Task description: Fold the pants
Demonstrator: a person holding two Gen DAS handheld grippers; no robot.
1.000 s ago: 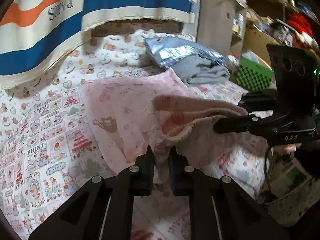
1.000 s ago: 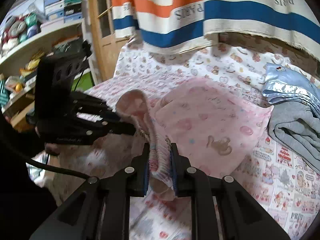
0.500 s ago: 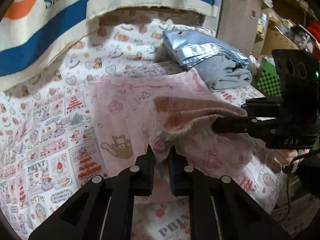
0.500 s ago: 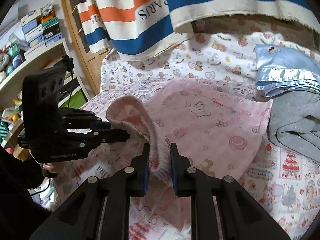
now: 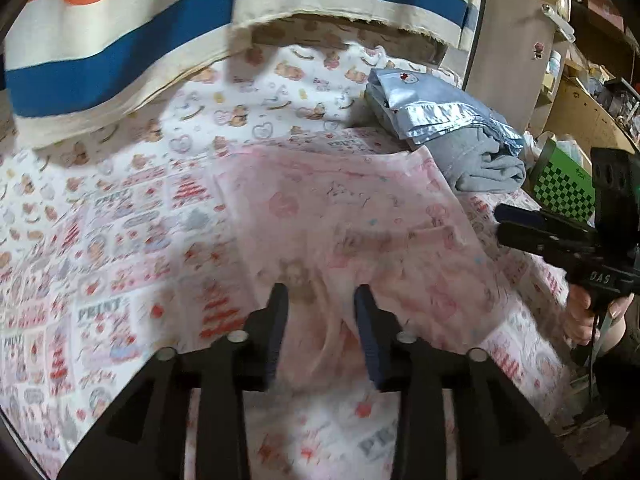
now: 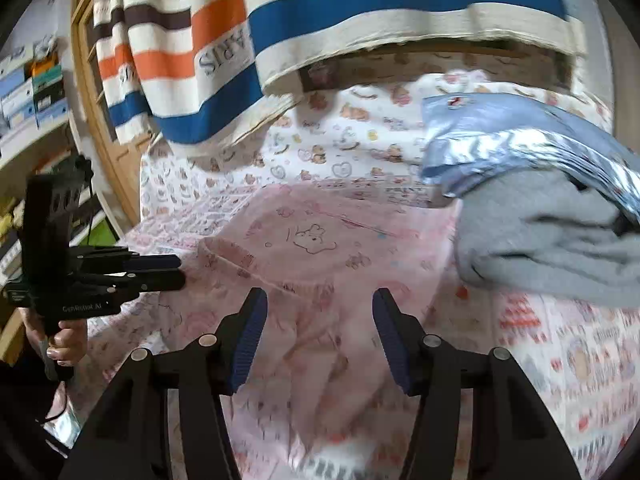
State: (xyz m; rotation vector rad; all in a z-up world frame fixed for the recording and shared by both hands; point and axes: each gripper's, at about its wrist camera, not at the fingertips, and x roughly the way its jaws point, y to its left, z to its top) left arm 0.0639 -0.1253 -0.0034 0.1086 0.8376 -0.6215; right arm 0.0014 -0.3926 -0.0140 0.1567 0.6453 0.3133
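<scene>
Pink pants are seen lying folded on the bed, just beside the grey-and-blue stack, with the doubled edge on the side away from the stack. Left gripper and right gripper are held just above the cloth, jaws parted and holding nothing. The fabric is judged thin, light and limp, likely to sag and slide on itself; a hold is best taken at the two corners of the near edge, both layers pinched together.
</scene>
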